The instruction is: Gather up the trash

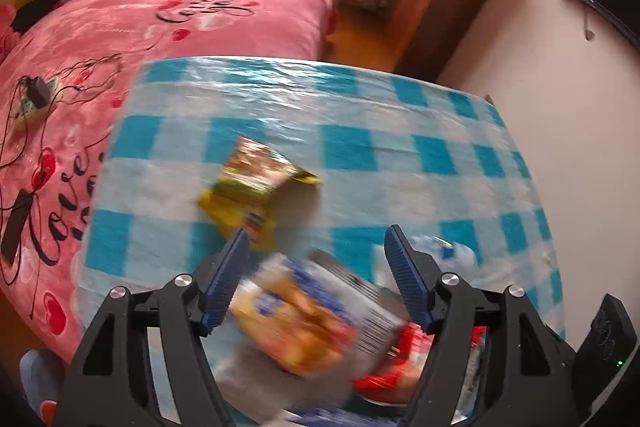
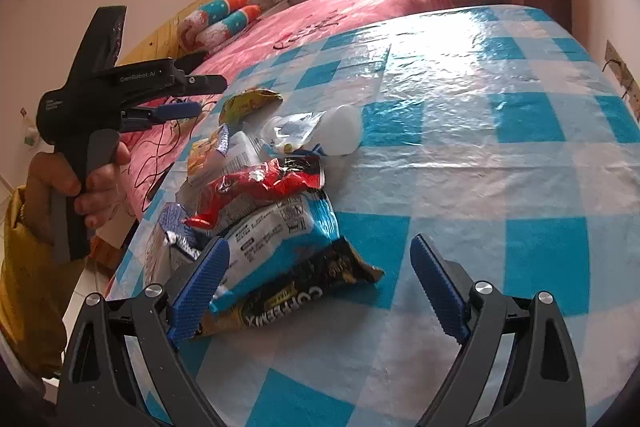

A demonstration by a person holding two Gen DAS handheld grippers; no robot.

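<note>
Trash wrappers lie in a loose pile on the blue-checked table. In the right wrist view I see a black coffee-mix sachet, a blue-white bag, a red wrapper, a clear plastic cup and film and a yellow-green wrapper. My right gripper is open, low over the table beside the sachet. My left gripper is open above the table, over a blurred orange snack bag; the yellow-green wrapper lies beyond it. The left gripper also shows in the right wrist view, held in a hand.
A bed with a pink cover stands against the table's far and left side, with a charger and cables on it. A wooden cabinet stands by the wall. A black device sits at the table's right edge.
</note>
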